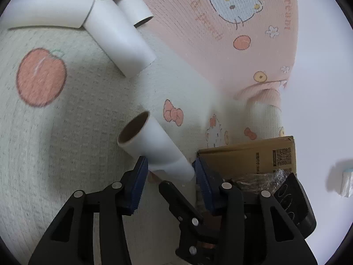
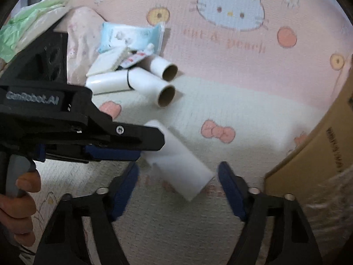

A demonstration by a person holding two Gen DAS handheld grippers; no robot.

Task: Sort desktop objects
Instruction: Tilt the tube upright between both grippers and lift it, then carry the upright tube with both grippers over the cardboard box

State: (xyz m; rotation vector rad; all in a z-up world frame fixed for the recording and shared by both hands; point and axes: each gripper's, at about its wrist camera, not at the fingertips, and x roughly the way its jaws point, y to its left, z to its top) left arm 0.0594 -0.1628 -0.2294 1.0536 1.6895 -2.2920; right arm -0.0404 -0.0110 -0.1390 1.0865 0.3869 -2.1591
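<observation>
White roll point(image 1: 154, 145) sits clamped in my left gripper point(image 1: 169, 172), lifted over the blanket point(image 1: 66, 143); my right gripper point(image 2: 176, 181) gapes around its end. Box point(image 1: 249, 156) edge at three o'clock.

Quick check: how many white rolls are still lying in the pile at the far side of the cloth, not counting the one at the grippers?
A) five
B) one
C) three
C: the right wrist view shows three white rolls lying together near the blue packet.
</observation>
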